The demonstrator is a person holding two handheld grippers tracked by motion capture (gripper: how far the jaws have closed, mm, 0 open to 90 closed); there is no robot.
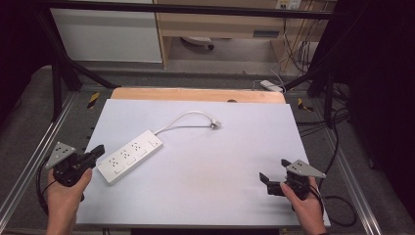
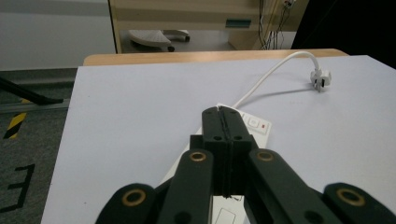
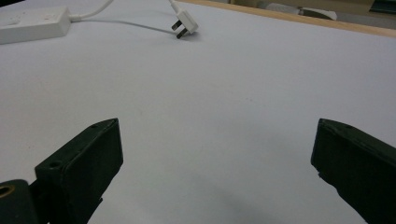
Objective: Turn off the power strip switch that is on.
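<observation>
Black left claw (image 1: 99, 149), closed, beside power strip (image 1: 130, 155)

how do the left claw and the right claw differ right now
The left claw has its jaws pressed shut with nothing between them; the right claw has its jaws wide apart, also empty. The left claw sits at the near end of the white power strip, pointing along it; the right claw rests over bare white tabletop, far from the strip and its plug. Both are black, hand-held and carry a grey three-cornered plate.
</observation>
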